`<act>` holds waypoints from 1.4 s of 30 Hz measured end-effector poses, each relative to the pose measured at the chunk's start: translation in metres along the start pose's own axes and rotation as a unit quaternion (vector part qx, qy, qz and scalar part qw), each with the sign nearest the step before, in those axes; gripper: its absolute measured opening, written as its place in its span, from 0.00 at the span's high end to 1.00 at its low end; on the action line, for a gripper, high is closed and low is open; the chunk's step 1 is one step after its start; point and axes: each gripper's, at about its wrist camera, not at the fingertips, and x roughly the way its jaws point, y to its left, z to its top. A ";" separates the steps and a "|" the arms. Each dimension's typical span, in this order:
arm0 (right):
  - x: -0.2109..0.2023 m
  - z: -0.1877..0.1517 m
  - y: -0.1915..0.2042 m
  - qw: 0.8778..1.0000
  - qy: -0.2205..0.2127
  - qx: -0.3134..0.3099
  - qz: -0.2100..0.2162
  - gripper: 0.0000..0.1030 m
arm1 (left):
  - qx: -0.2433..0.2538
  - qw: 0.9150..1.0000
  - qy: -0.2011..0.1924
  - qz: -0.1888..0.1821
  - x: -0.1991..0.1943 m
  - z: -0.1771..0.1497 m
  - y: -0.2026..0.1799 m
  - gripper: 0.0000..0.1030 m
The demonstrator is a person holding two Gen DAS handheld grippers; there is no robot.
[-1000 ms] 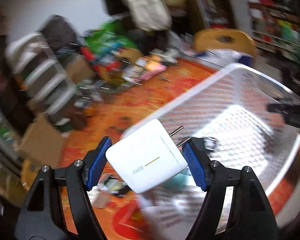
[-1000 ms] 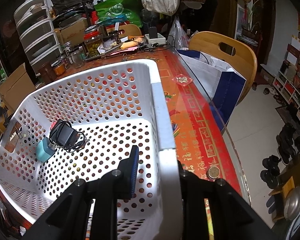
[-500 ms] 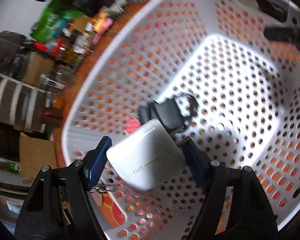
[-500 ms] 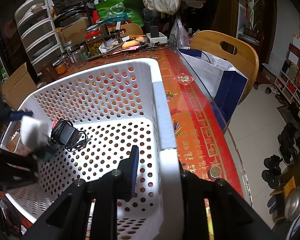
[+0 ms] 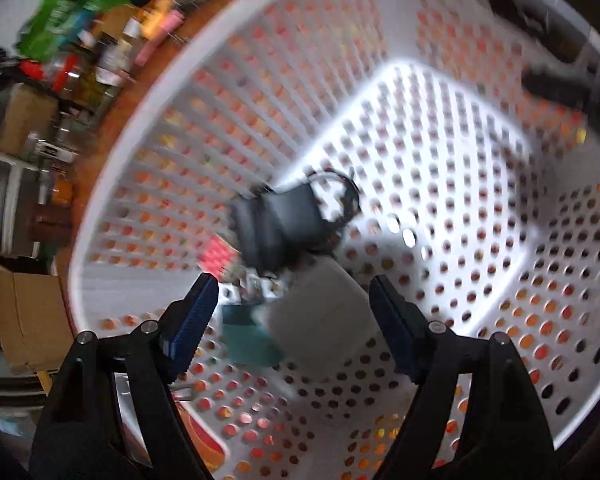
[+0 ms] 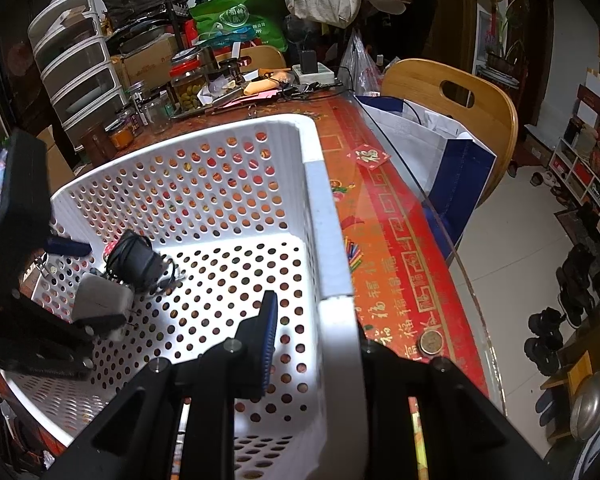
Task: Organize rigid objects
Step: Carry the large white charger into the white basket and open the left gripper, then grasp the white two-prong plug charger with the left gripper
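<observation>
Two grippers work one basket. Left gripper, jaws spread, hangs over the white charger, which lies free on the basket floor at lower centre, beside a black adapter and a teal block. Right gripper pinches the basket's near wall. Step: release. Next, judged: lift the left gripper clear and seek another item on the counter.

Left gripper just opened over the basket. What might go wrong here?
The white charger is dropping between the open left gripper's fingers and may land hard on the black adapter and teal plug. The right gripper clamps the basket wall only; a jolt might shift it.
</observation>
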 end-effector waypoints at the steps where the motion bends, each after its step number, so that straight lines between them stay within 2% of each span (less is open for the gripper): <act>1: 0.000 0.000 0.000 1.000 0.000 0.000 0.000 0.79 | -0.018 0.999 -0.027 -0.005 -0.013 -0.003 0.009 0.26; 2: 0.000 0.000 0.000 1.000 0.000 0.001 0.000 0.79 | -0.046 0.997 -0.065 -0.025 -0.034 -0.012 0.026 0.26; 4: 0.000 0.000 0.000 1.000 0.000 0.002 0.000 0.79 | -0.088 0.989 -0.116 -0.032 -0.065 -0.033 0.056 0.24; 6: 0.001 -0.001 0.000 1.000 0.000 0.002 -0.001 0.79 | -0.144 0.974 -0.173 -0.024 -0.096 -0.072 0.097 0.08; 7: 0.001 -0.001 0.000 1.000 0.000 0.001 -0.002 0.79 | -0.162 0.969 -0.186 -0.016 -0.102 -0.086 0.111 0.00; 8: 0.001 0.000 0.000 1.000 0.000 0.000 -0.003 0.79 | -0.188 0.962 -0.200 -0.001 -0.107 -0.106 0.130 0.00; 10: 0.000 -0.001 0.000 1.000 -0.001 0.000 -0.002 0.79 | -0.240 0.951 -0.192 0.031 -0.100 -0.142 0.164 0.00; 11: 0.000 -0.002 0.000 1.000 -0.002 0.000 -0.001 0.79 | -0.278 0.943 -0.178 0.041 -0.087 -0.161 0.185 0.00; 14: 0.000 -0.001 -0.001 1.000 -0.003 0.000 -0.001 0.79 | -0.399 0.906 -0.133 0.042 -0.037 -0.211 0.237 0.01; 15: 0.000 -0.001 -0.001 1.000 -0.003 0.000 -0.001 0.79 | -0.423 0.897 -0.120 0.034 -0.017 -0.226 0.249 0.01; 18: 0.000 0.000 -0.001 1.000 -0.003 0.000 0.000 0.79 | -0.452 0.886 -0.105 0.009 0.020 -0.257 0.260 0.04; 20: 0.001 0.000 -0.001 1.000 -0.002 -0.001 -0.002 0.79 | -0.457 0.883 -0.107 -0.010 0.033 -0.264 0.251 0.05; 23: 0.001 0.001 -0.001 1.000 -0.001 0.000 -0.003 0.79 | -0.444 0.889 -0.113 -0.017 0.047 -0.256 0.227 0.07; 24: 0.001 0.001 -0.001 1.000 -0.001 0.000 -0.003 0.79 | -0.437 0.892 -0.114 -0.016 0.051 -0.253 0.220 0.09; 26: 0.001 0.001 -0.001 1.000 -0.001 0.001 -0.005 0.79 | -0.425 0.897 -0.118 -0.010 0.057 -0.249 0.213 0.22; 27: 0.001 0.001 0.000 1.000 0.000 0.001 -0.006 0.79 | -0.423 0.898 -0.119 -0.007 0.061 -0.248 0.209 0.24; 32: 0.001 -0.001 -0.001 1.000 0.001 0.002 -0.010 0.79 | -0.410 0.904 -0.122 0.010 0.071 -0.243 0.201 0.29; 36: 0.001 -0.001 0.000 1.000 0.001 0.001 -0.012 0.79 | -0.412 0.901 -0.132 0.020 0.074 -0.243 0.198 0.36; 40: 0.001 -0.001 0.000 1.000 0.000 0.001 -0.012 0.79 | -0.406 0.902 -0.141 0.041 0.075 -0.241 0.191 0.51; 41: 0.001 0.000 0.000 1.000 0.000 0.001 -0.012 0.79 | -0.401 0.904 -0.145 0.036 0.075 -0.240 0.189 0.58; 42: 0.001 0.000 0.000 1.000 0.001 0.001 -0.013 0.79 | -0.399 0.904 -0.149 0.034 0.074 -0.240 0.189 0.58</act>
